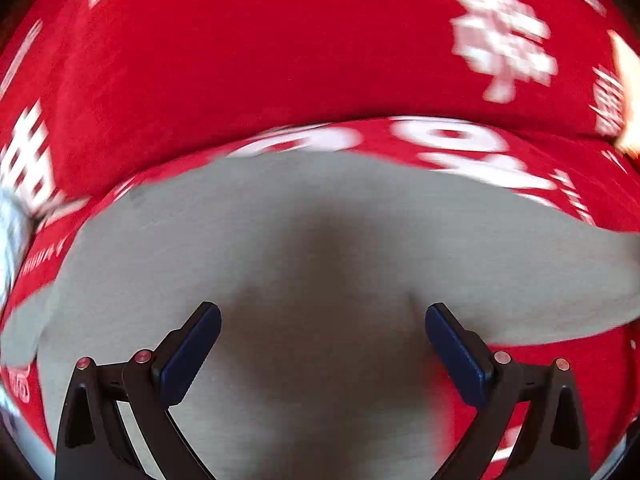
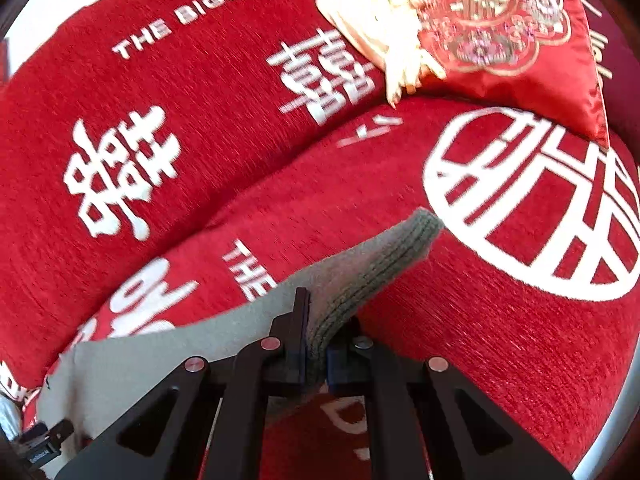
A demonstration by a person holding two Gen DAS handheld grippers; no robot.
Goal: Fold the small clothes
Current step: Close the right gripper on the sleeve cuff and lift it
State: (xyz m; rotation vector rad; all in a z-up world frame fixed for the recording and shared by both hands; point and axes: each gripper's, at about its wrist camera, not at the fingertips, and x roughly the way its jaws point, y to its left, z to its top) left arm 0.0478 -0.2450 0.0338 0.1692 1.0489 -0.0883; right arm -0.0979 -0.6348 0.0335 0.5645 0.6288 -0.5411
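Left wrist view: left gripper (image 1: 323, 354) low over grey garment (image 1: 320, 248), 2 fingers (image 1: 192, 354) spread wide apart, nothing between them. Garment spread flat on red sofa cover (image 1: 248, 52) with white characters.

Right wrist view: right gripper (image 2: 318, 354) clamped on ribbed cuff (image 2: 384, 268) of grey garment (image 2: 168, 352), cuff lifted off red sofa cover (image 2: 500, 352). Embroidered red cushion (image 2: 504, 36) at back, cream tassels (image 2: 380, 20) beside it.

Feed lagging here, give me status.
Left claw open above grey garment. Right claw shut on its ribbed cuff. Red cushion beyond, clear.

Both wrist views close, sharing grey garment (image 1: 320, 240)
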